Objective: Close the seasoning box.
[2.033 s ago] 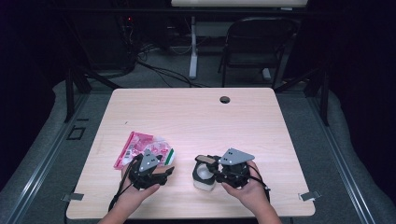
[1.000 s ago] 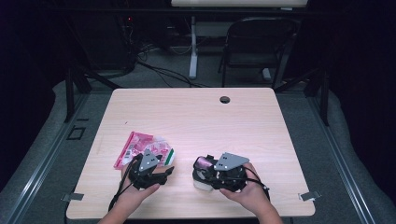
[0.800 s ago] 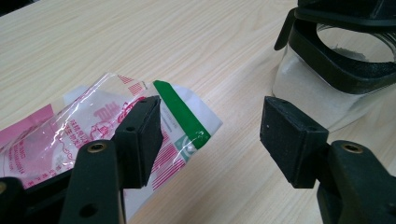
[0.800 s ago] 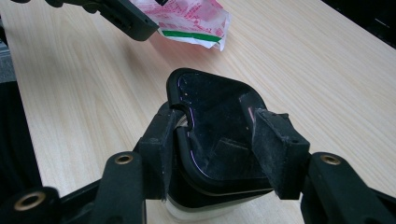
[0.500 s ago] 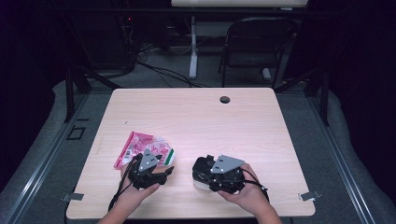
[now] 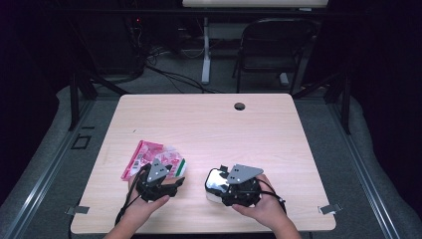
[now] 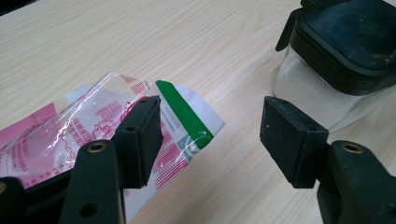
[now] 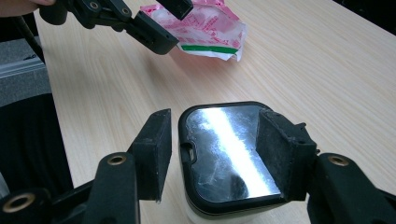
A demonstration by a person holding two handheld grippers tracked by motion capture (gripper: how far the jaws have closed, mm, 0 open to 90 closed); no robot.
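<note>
The right hand-held gripper [image 8: 212, 154] has just been opening, its jaws now straddling the black-lidded clear square container [image 8: 229, 154] without clamping it, so lifting or opening appears still undone. The left hand-held gripper [image 7: 210, 135] hangs apart over the crinkled pink-and-clear plastic packet [image 7: 84, 135] on the light wooden worktop [image 6: 209, 124]. The container stands upright near the front edge; the packet's long axis runs from the left gripper diagonally toward the far left.
</note>
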